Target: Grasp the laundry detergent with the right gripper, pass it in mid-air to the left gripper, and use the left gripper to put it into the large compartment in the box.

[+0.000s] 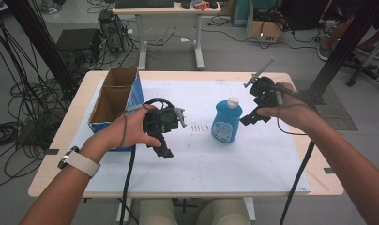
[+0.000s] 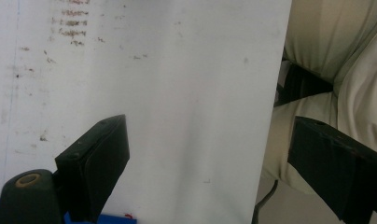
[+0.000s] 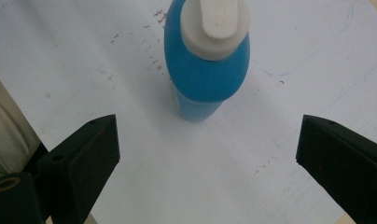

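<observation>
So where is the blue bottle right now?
In the high view the blue bottle stands upright near the middle of the white mat, between the two grippers, closer to the right gripper.

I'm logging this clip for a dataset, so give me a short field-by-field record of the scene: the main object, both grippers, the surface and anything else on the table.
main object: blue plastic bottle with a white cap, upright near the table's middle
right gripper: jaws wide open, aimed at the bottle, apart from it
left gripper: jaws open, nothing between them, over the white sheet's near edge
surface: white sheet on a light wooden table
other item: open cardboard box with blue sides, on the table's left side
contact: neither gripper touches the bottle
</observation>
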Demonstrator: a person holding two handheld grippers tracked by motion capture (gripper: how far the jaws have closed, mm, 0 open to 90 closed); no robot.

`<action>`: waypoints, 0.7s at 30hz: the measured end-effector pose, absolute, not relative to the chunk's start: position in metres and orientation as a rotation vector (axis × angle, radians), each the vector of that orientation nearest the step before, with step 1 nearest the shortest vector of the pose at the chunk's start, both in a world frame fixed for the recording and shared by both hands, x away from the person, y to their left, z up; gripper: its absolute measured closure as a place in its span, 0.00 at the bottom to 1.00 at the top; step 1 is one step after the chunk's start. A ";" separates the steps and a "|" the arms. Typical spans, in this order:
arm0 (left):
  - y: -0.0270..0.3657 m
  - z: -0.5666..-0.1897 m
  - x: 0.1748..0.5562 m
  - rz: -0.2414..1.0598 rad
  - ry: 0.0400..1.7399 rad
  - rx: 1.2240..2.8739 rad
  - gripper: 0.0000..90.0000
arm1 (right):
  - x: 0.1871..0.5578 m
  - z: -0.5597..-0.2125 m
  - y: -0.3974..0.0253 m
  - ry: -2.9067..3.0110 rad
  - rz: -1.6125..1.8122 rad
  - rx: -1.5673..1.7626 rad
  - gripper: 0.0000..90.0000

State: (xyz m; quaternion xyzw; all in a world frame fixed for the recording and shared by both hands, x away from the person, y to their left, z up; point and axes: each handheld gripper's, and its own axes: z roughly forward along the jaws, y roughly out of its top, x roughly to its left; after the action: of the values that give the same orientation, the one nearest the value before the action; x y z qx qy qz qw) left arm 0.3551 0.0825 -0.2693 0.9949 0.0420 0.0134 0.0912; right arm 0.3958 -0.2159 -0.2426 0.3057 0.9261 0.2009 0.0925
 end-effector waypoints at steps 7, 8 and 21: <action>0.085 -0.272 0.355 0.031 0.137 2.954 0.14 | 0.395 -0.248 -0.217 2.719 0.648 0.895 0.07; 0.085 -0.272 0.355 0.035 0.132 2.955 0.14 | 0.395 -0.249 -0.217 2.712 0.662 0.881 0.07; 0.085 -0.273 0.354 0.027 0.160 2.942 0.14 | 0.394 -0.259 -0.222 2.665 0.749 0.821 0.06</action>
State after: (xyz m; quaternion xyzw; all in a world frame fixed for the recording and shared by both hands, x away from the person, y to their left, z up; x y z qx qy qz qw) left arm 0.3537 0.0847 -0.2726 0.9937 0.0540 0.0090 0.0974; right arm 0.3936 -0.2219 -0.2589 0.2819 0.9155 0.2572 0.1271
